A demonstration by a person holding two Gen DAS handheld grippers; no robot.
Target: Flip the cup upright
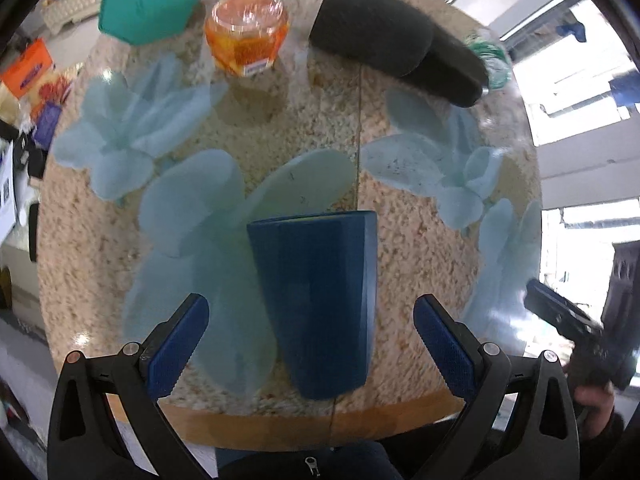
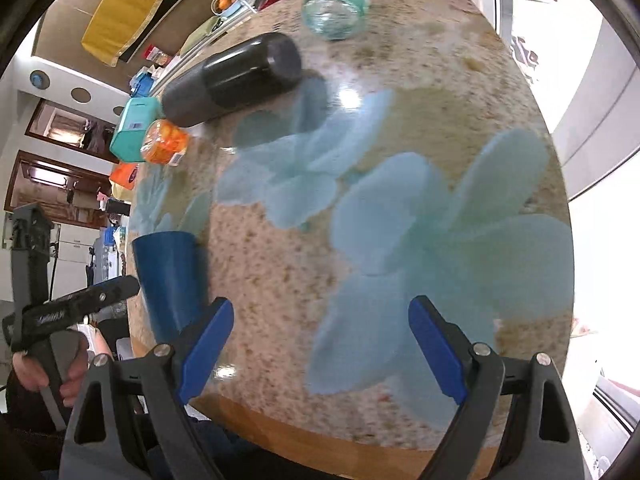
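A dark blue cup (image 1: 320,300) stands on the round stone table (image 1: 400,184) near its front edge, wide end up. My left gripper (image 1: 310,340) is open, its blue pads apart on either side of the cup and not touching it. The cup also shows at the left in the right wrist view (image 2: 170,280). My right gripper (image 2: 320,348) is open and empty over the table's front part, to the right of the cup. It also shows at the right edge in the left wrist view (image 1: 560,312).
A black cylinder (image 1: 380,36) lies on its side at the back. An orange jar (image 1: 246,34) and a teal box (image 1: 148,4) stand at the back left. A clear green glass (image 2: 334,6) lies at the far edge. The tabletop has pale blue flower patterns.
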